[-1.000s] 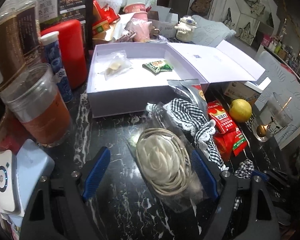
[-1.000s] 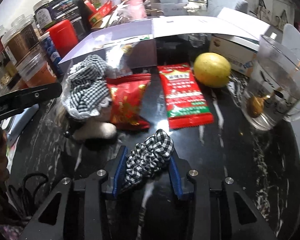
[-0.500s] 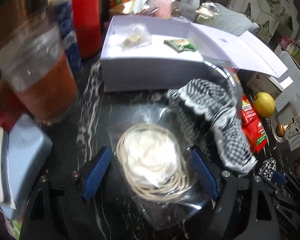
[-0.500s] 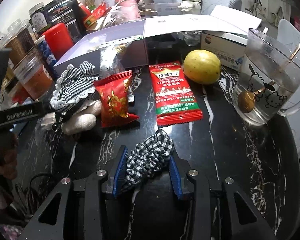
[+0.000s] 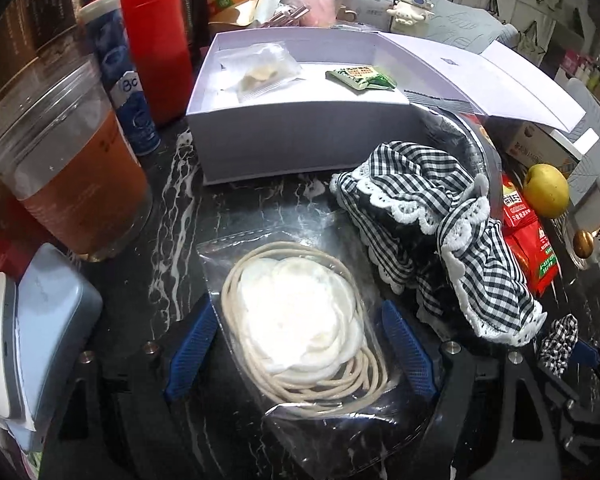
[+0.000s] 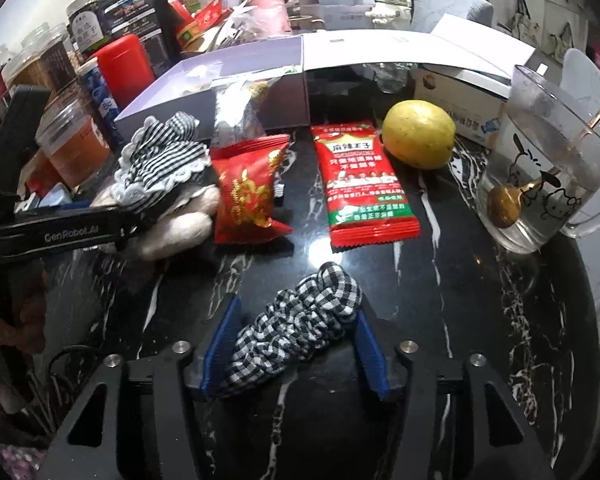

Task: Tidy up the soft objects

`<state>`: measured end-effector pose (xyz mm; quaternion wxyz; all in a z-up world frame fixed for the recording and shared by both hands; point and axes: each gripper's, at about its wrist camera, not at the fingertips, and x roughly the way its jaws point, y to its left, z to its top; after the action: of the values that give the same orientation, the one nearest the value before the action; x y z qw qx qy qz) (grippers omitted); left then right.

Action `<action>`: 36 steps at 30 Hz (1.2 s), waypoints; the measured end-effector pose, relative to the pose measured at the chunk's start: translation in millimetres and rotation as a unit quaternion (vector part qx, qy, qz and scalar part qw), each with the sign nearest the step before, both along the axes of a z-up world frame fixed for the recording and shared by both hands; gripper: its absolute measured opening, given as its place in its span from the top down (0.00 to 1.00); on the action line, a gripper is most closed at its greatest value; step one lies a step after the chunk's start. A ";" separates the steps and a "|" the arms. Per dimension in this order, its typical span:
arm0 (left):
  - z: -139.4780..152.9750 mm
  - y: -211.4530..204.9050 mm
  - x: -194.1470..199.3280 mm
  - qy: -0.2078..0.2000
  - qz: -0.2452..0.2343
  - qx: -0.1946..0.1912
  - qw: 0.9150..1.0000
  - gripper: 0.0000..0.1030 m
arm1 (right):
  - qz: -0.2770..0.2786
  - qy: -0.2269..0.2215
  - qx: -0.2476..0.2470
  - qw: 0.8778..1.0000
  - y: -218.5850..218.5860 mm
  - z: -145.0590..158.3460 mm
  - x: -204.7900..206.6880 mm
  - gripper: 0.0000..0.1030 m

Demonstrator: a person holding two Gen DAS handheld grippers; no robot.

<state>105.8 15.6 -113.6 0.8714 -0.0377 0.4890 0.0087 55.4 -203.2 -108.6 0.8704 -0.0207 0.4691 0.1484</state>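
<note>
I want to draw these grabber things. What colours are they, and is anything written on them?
Each gripper is black, angular plastic with triangle cut-outs and silver screws. The right gripper and left gripper both have ribbed blue finger pads. The left one's side carries white "GenRobot.AI" lettering.

Left gripper (image 5: pixel 300 356) jaws stand wide; right gripper (image 6: pixel 292 348) jaws have just been opening.

- "GenRobot.AI" stands in pale letters on the black left gripper (image 6: pixel 136 216), far left of the right fingers.
- "麻辣王子" heads the red snack packet (image 6: pixel 362 182) lying straight ahead of the right fingers.
</note>
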 end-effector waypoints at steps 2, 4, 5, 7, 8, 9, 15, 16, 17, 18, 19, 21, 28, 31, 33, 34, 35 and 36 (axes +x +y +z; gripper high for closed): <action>-0.3 0.7 -2.6 -0.010 -0.002 0.001 1.000 0.19 | -0.001 -0.005 -0.007 1.000 3.1 -0.8 -2.5 0.45; -0.1 1.3 -7.0 -0.019 -0.006 0.005 1.000 0.22 | -0.002 -0.007 -0.008 1.000 3.4 -1.1 -4.4 0.49; 0.6 1.6 -10.5 -0.026 -0.011 0.005 1.000 0.29 | -0.002 -0.009 -0.009 1.000 2.2 -0.9 -5.5 0.54; 2.1 2.8 -15.4 -0.032 -0.028 -0.002 0.999 0.36 | 0.009 -0.010 -0.011 1.000 1.3 -0.3 -8.0 0.59; 2.8 3.4 -18.0 -0.032 -0.032 -0.005 0.999 0.40 | 0.013 -0.009 -0.010 1.000 -0.6 0.2 -9.2 0.60; 3.5 4.0 -20.5 -0.032 -0.036 -0.010 0.999 0.42 | 0.016 -0.009 -0.008 1.000 -1.5 0.4 -10.0 0.64; 6.9 4.2 -52.7 -0.022 -0.065 -0.032 0.997 0.44 | 0.057 -0.028 -0.007 0.998 -2.3 4.3 -23.2 0.64; 7.1 3.1 -59.6 -0.019 -0.070 -0.035 0.997 0.44 | 0.069 -0.033 -0.008 0.997 -0.5 6.1 -27.2 0.64; 7.4 1.8 -63.9 -0.018 -0.074 -0.037 0.996 0.44 | 0.078 -0.037 -0.007 0.996 1.4 7.9 -30.8 0.64; 8.2 -0.4 -68.6 -0.016 -0.077 -0.039 0.996 0.44 | 0.085 -0.040 -0.006 0.996 2.8 9.2 -33.8 0.64; 9.2 -3.0 -74.8 -0.013 -0.081 -0.043 0.996 0.44 | 0.091 -0.041 -0.005 0.995 4.6 10.2 -36.6 0.64; 10.8 -6.6 -81.7 -0.008 -0.088 -0.051 0.995 0.44 | 0.102 -0.039 -0.003 0.994 5.9 11.1 -43.6 0.64; 10.7 -14.2 -86.6 -0.004 -0.081 -0.043 0.996 0.41 | 0.087 -0.019 0.012 0.996 2.0 6.0 -52.7 0.49; 9.5 -15.4 -83.4 -0.009 -0.068 -0.031 0.997 0.36 | 0.065 -0.004 0.017 0.998 2.4 2.7 -51.2 0.40; 8.1 -16.9 -82.4 -0.011 -0.064 -0.023 0.998 0.32 | 0.060 0.002 0.022 0.998 4.1 2.6 -53.0 0.40; 7.2 -18.3 -82.0 -0.013 -0.064 -0.015 0.998 0.29 | 0.058 0.002 0.022 0.998 5.1 2.8 -54.3 0.40; 6.7 -19.3 -81.1 -0.013 -0.064 -0.012 0.998 0.26 | 0.056 0.003 0.022 0.998 6.5 2.6 -56.2 0.40; 6.0 -20.5 -80.5 -0.013 -0.063 -0.009 0.998 0.24 | 0.054 0.004 0.022 0.998 7.9 2.6 -56.9 0.40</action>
<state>25.3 -4.9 -107.6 0.8763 -0.0148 0.4789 -0.0508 -1.6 -195.3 -106.0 0.8596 -0.0263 0.4669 0.2060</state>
